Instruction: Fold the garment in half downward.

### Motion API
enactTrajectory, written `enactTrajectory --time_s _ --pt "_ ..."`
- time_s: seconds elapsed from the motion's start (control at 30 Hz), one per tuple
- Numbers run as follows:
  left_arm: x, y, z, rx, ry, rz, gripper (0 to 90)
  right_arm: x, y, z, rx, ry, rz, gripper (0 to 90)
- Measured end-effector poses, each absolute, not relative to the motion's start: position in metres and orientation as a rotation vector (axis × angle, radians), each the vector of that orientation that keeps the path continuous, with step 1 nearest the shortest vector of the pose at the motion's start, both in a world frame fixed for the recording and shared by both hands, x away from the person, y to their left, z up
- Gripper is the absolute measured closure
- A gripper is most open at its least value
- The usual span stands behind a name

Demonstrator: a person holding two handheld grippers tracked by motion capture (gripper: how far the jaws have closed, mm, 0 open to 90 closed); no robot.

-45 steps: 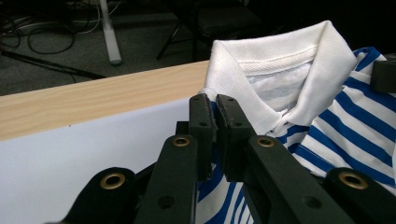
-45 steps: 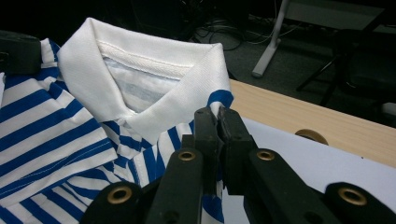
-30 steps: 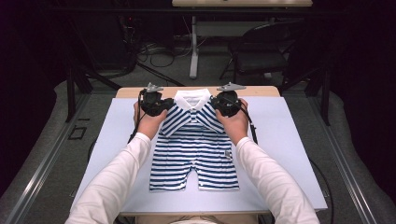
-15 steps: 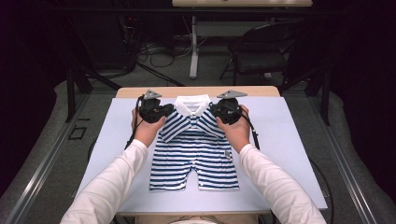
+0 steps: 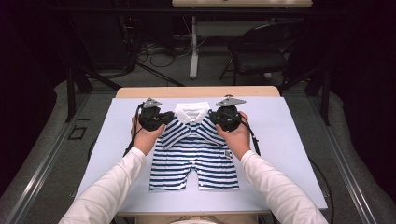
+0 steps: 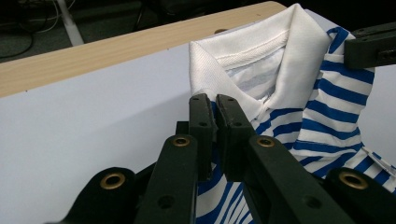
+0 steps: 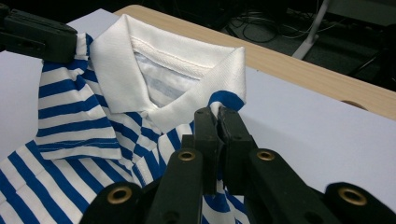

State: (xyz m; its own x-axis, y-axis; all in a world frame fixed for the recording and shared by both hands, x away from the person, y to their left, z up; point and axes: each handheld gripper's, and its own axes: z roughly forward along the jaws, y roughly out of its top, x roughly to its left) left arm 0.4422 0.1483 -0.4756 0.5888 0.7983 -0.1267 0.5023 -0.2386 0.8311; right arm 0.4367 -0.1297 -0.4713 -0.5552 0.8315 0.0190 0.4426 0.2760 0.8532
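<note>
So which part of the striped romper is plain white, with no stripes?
The collar, at the romper's far end between the two hand-held grippers. It is solid white, while the sleeves, body and legs all carry blue and white stripes.

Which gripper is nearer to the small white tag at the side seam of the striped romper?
Right. The right gripper grips the shoulder above the tag; the left gripper grips the opposite shoulder.

Looks like some lab or recording studio setup rather than a home: dark surroundings, loose cables (image 5: 154,49) snaking over the grey floor (image 5: 46,154) at the far left, a metal stand (image 5: 194,46), a black chair (image 5: 261,51) far right, plain white sheet (image 5: 289,140) over the wooden table (image 5: 196,91).
</note>
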Motion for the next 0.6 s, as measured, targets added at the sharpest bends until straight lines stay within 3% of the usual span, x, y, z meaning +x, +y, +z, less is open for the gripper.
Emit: enactTrajectory --time_s 0.6 --pt "0.436 0.144 -0.487 1.917 1.030 0.391 85.4 0.428 -0.132 -0.486 1.158 2.138 1.209 87.0"
